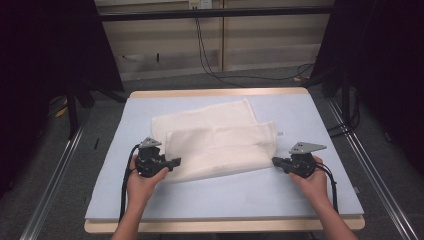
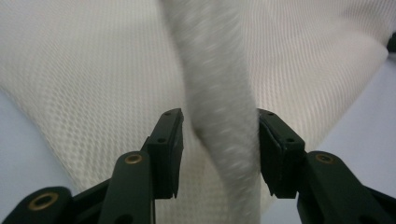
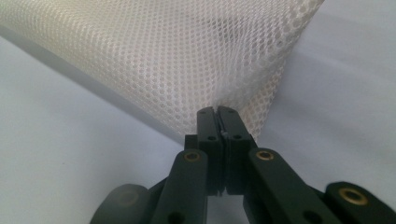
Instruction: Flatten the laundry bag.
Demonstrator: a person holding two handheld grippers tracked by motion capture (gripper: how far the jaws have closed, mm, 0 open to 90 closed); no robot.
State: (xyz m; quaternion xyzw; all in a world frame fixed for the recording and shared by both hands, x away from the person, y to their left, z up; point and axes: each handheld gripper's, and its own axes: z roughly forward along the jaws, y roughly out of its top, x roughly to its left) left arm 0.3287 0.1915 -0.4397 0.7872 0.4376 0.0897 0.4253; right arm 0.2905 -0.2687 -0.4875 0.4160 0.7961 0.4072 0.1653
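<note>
- The white mesh cloth (image 1: 215, 145) lies folded across the middle of the high view, on the pale blue mat (image 1: 300, 115), with my two grippers at its lower left and lower right corners.
- My left gripper (image 1: 172, 163) sits at the lower left of the cloth in the high view; its jaws stand apart.
- In the left gripper view a blurred fold of the cloth (image 2: 224, 140) hangs between my left gripper (image 2: 219, 154)'s pads; it brushes the right pad at most, and a gap shows beside the left pad, so nothing is pinched there.
- Beyond that fold the mesh spreads over the upper part of the left gripper view, with the mat showing at the lower left and at the right edge.
- My right gripper (image 1: 275, 161) is at the lower right corner of the cloth in the high view, held in my right hand (image 1: 312, 182).
- In the right gripper view my right gripper (image 3: 218, 114) has its jaws pressed together on the corner of the cloth (image 3: 187, 60), which fans out from the tips toward the top of the frame.
- My left hand (image 1: 142, 182) wraps its gripper from below in the high view.
- The mat covers a wooden table (image 1: 215, 92), whose edge shows along the top and bottom of the mat.
</note>
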